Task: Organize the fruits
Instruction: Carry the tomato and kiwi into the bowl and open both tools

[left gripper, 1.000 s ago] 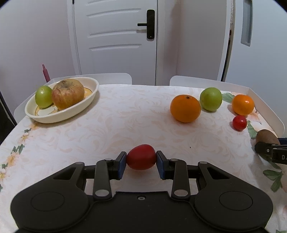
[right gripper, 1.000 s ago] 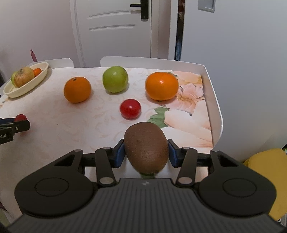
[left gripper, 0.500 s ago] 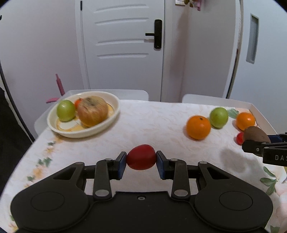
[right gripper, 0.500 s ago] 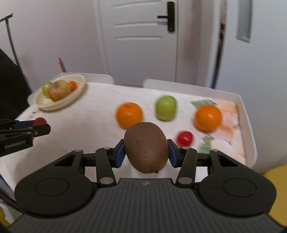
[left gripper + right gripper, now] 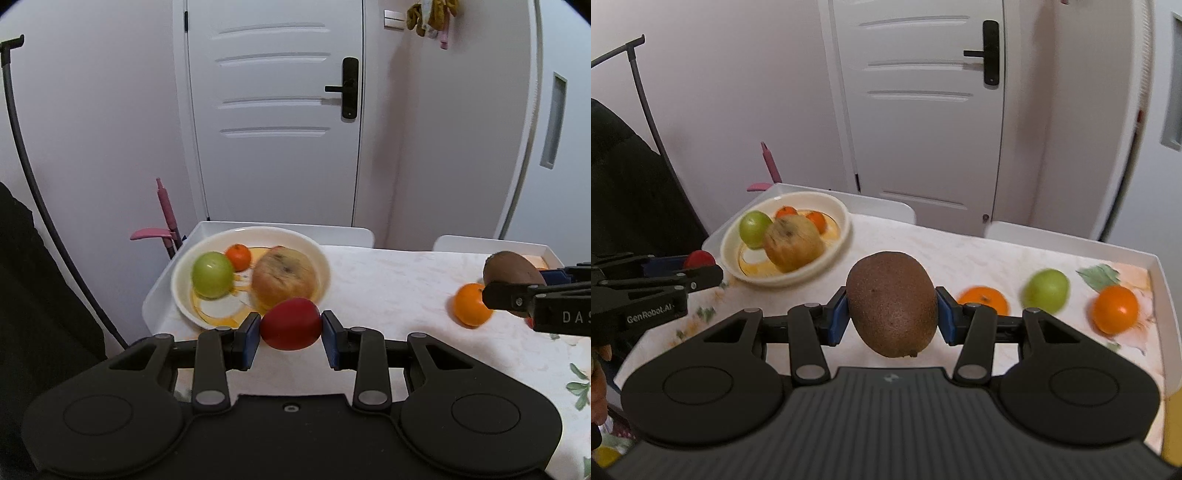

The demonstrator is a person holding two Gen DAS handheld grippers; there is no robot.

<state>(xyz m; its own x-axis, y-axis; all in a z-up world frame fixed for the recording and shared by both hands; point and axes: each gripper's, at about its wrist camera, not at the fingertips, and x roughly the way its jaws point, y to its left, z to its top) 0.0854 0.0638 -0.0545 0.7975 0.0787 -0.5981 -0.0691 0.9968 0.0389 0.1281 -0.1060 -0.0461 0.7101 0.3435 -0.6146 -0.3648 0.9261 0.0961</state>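
My left gripper (image 5: 290, 330) is shut on a red tomato (image 5: 291, 324), held in the air just in front of the cream bowl (image 5: 321, 254). The bowl holds a green apple (image 5: 212, 275), a brownish apple (image 5: 284, 278) and a small orange (image 5: 238, 256). My right gripper (image 5: 892, 315) is shut on a brown kiwi (image 5: 892, 308) above the table's middle; it also shows at the right edge of the left wrist view, the kiwi (image 5: 511, 267) in its fingers. In the right wrist view the left gripper (image 5: 701, 273) hangs beside the bowl (image 5: 838, 247).
On the floral tablecloth (image 5: 960, 254) to the right lie an orange (image 5: 984, 299), a green apple (image 5: 1045, 290) and another orange (image 5: 1115, 308). White raised edges (image 5: 1160, 295) border the table. A pink handle (image 5: 164, 210) stands beyond the far left corner, a dark garment (image 5: 33, 295) at left.
Both grippers have risen and travelled left toward the bowl, each still holding its fruit. The bowl now looms larger and nearer; the loose fruits on the right have slid away.
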